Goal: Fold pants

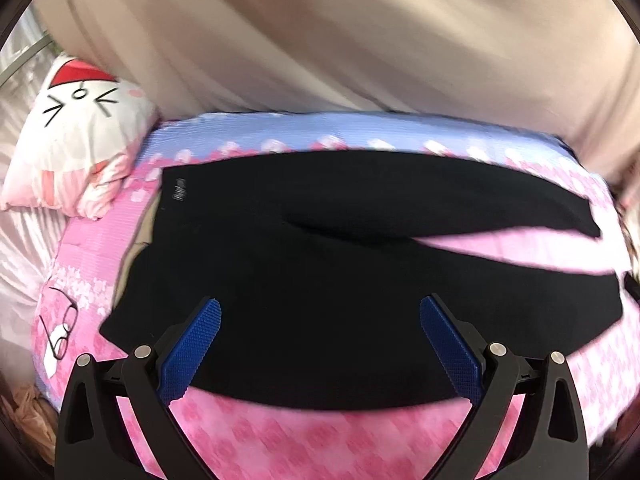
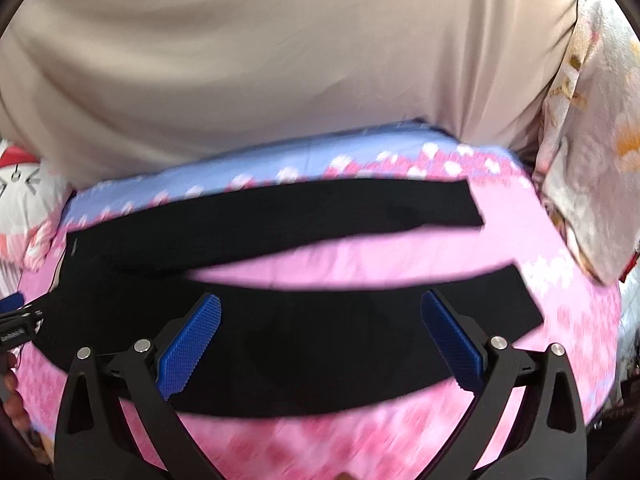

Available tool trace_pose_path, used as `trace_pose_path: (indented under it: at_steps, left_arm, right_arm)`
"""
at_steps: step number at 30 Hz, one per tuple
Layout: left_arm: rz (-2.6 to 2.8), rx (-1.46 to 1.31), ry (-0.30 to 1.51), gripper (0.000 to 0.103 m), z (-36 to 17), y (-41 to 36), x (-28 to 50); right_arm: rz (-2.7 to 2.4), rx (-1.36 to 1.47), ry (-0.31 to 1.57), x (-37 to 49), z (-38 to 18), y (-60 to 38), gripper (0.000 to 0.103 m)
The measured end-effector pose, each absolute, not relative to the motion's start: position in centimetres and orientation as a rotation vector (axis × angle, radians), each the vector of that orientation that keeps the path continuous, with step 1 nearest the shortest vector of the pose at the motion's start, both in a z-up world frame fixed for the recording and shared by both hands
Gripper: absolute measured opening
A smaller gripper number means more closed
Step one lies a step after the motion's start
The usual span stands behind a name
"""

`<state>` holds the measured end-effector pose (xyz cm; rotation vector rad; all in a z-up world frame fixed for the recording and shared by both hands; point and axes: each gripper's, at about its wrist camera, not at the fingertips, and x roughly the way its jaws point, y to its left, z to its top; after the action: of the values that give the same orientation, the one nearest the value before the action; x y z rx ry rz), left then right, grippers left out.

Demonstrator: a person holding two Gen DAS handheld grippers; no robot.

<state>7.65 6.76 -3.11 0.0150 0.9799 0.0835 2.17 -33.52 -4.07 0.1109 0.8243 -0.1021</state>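
Black pants (image 1: 320, 280) lie flat on the pink bedspread (image 1: 280, 440), long axis running left-right, legs splayed rightward. Left gripper (image 1: 320, 312) hovers wide open near the waist; right gripper (image 2: 320, 308), equally wide and empty, over the near leg.

Matt black cloth pants (image 1: 320, 272) lie on a ribbed pink-and-blue fabric bedspread (image 1: 280, 436). Gripper finger pads (image 1: 192, 352) are blue textured plastic on matt black frames with shiny metal pins.
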Motion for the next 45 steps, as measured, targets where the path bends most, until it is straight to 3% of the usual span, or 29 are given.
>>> trace_pose_path:
  at_steps: [5,11,14,21,23,26,29,37,45]
  left_arm:
    - [0.156,-0.080,0.984,0.098,-4.7,11.4,11.6]
    - [0.177,-0.186,0.983,0.098,-7.8,14.0,15.3]
    - [0.226,-0.237,0.984,0.098,-9.0,14.6,16.4]
    - [0.275,-0.202,0.986,0.098,-10.1,15.0,18.2]
    - [0.285,-0.208,0.980,0.098,-10.1,15.7,18.8]
    - [0.293,-0.203,0.973,0.098,-10.1,17.7,19.9]
    - [0.323,-0.200,0.968,0.098,-10.0,21.2,21.4]
    - [0.423,-0.162,0.996,0.098,-10.6,33.9,28.1]
    - [0.259,-0.208,1.097,0.098,-14.9,38.2,32.1]
  right_arm:
    - [-0.097,0.101,0.847,10.5,-7.0,-43.7,0.098]
    - [-0.148,0.314,0.971,19.2,-13.6,-57.9,0.097]
    - [-0.100,0.280,1.046,22.1,-16.3,-60.1,0.084]
    - [-0.021,0.240,1.094,25.7,-19.5,-60.6,0.080]
    - [-0.009,0.228,1.075,26.2,-19.4,-60.5,0.051]
    - [-0.032,0.266,1.060,26.7,-19.4,-61.4,0.023]
    - [-0.023,0.273,1.059,26.7,-19.3,-61.8,0.015]
    - [-0.062,0.243,1.051,26.9,-19.4,-59.8,0.013]
    - [-0.133,0.272,1.038,27.0,-19.3,-59.2,0.017]
